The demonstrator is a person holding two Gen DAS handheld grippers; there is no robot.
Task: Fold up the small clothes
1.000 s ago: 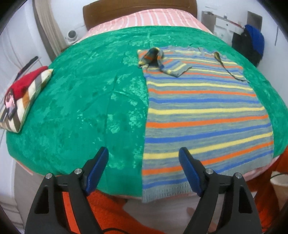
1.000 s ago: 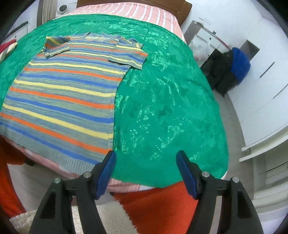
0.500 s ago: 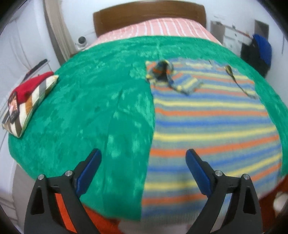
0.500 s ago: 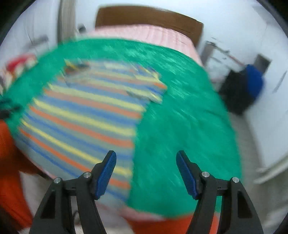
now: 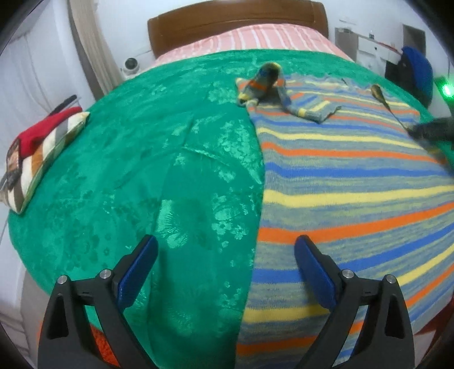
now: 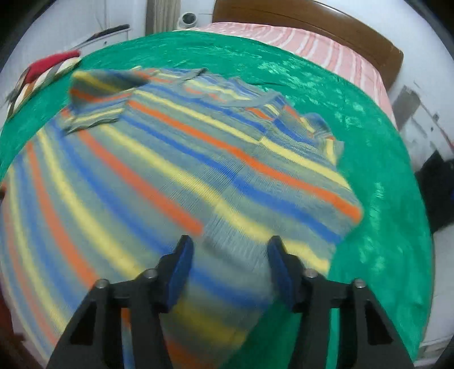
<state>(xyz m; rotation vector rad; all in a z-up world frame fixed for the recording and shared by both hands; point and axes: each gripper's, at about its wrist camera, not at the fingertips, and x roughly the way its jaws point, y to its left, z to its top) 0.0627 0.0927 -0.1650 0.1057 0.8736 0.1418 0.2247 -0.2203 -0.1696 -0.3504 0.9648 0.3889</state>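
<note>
A striped knit shirt (image 5: pixel 346 181) in grey, blue, yellow and orange lies flat on a green bedspread (image 5: pixel 159 159); its left sleeve (image 5: pixel 283 93) is folded in over the chest. My left gripper (image 5: pixel 225 264) is open, low over the shirt's left side edge near the hem. In the right wrist view the shirt (image 6: pixel 176 159) fills the frame; my right gripper (image 6: pixel 229 261) is open, its blue pads (image 6: pixel 181 266) just above the shirt's right side below the right sleeve (image 6: pixel 312 139). The right gripper shows blurred at the left view's right edge (image 5: pixel 431 130).
A striped cushion with a red item (image 5: pixel 37 150) lies at the bed's left edge. A wooden headboard (image 5: pixel 238 20) and pink striped bedding (image 5: pixel 255 37) are at the far end. A dark and blue bag (image 5: pixel 417 71) sits by the right wall.
Both grippers have moved forward and lower over the bed. The right gripper swung left from the bare bedspread onto the shirt's right side. Both jaws stay open.
</note>
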